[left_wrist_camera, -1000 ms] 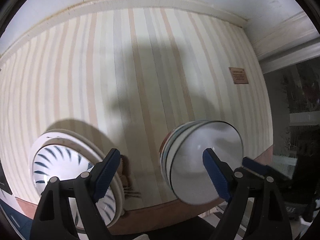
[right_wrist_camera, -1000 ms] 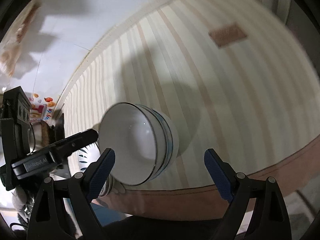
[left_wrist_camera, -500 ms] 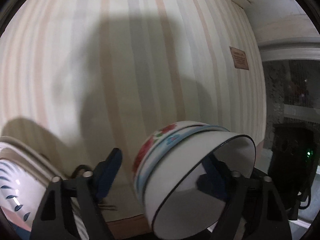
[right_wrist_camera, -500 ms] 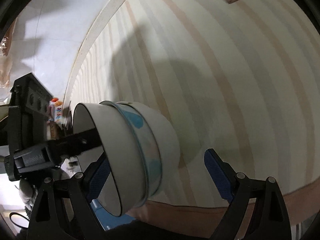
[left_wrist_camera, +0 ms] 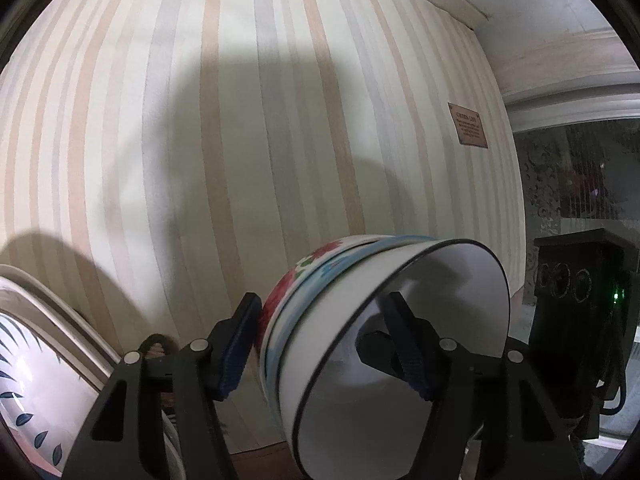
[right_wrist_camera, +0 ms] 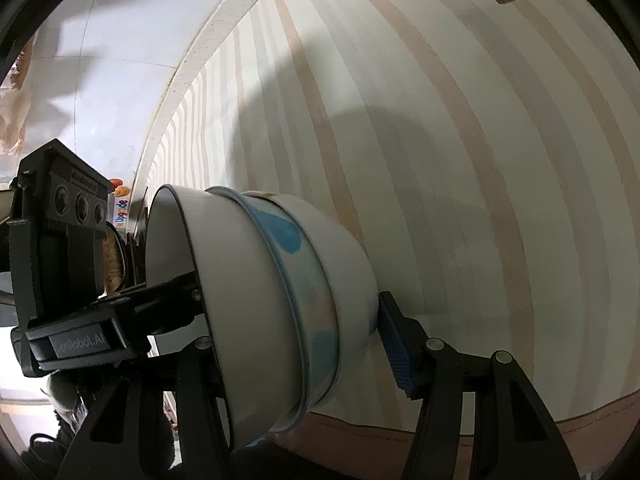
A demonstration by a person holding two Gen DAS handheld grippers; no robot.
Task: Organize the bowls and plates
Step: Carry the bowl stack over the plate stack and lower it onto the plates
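Striped tablecloth [left_wrist_camera: 280, 140] fills the view, and on it sits the stack of bowls [left_wrist_camera: 384, 344]. Plates [left_wrist_camera: 44, 344] lie left of the stack. Left gripper [left_wrist_camera: 324, 340] straddles the stack's wall, one finger inside, not visibly squeezing; right gripper [right_wrist_camera: 304, 344] spans the stack wide, far pad touching.

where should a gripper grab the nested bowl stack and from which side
By the rim wall of the bowl stack, one finger inside the top bowl and one outside. The stack rests on the striped tablecloth, mouth open, so come from the open side, as the left gripper does.
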